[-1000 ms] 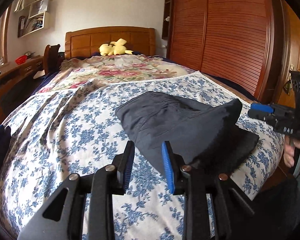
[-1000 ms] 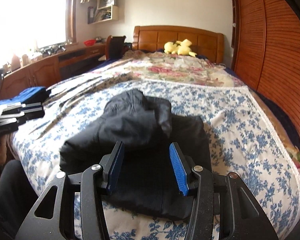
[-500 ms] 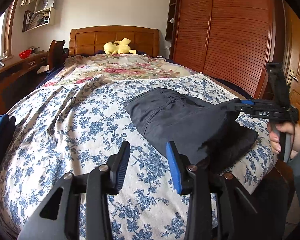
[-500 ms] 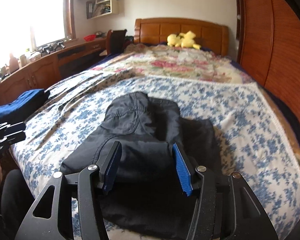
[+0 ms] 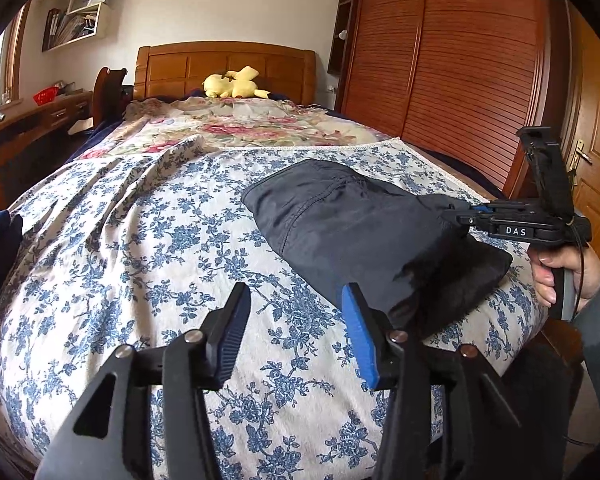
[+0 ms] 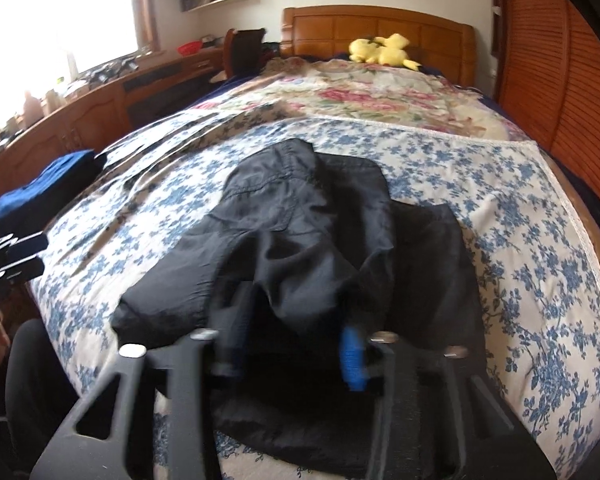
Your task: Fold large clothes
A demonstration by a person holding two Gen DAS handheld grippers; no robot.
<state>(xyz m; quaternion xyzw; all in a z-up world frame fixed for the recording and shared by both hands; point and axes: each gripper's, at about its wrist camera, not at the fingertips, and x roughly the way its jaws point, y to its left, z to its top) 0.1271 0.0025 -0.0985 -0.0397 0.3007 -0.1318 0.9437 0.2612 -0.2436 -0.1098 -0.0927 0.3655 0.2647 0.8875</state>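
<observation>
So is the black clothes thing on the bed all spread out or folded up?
Folded up. The dark garment lies in a compact bundle with layers stacked on each other, on the flowered bedspread.

Bed (image 5: 100,280), blue-floral cover: dark garment (image 5: 360,232), blue clothes (image 6: 40,188), yellow plush (image 5: 232,84).

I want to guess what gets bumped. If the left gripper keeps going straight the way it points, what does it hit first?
Probably the bedspread. The left gripper, jaws opening and empty, points down at it, with the dark garment just off to its right.
</observation>
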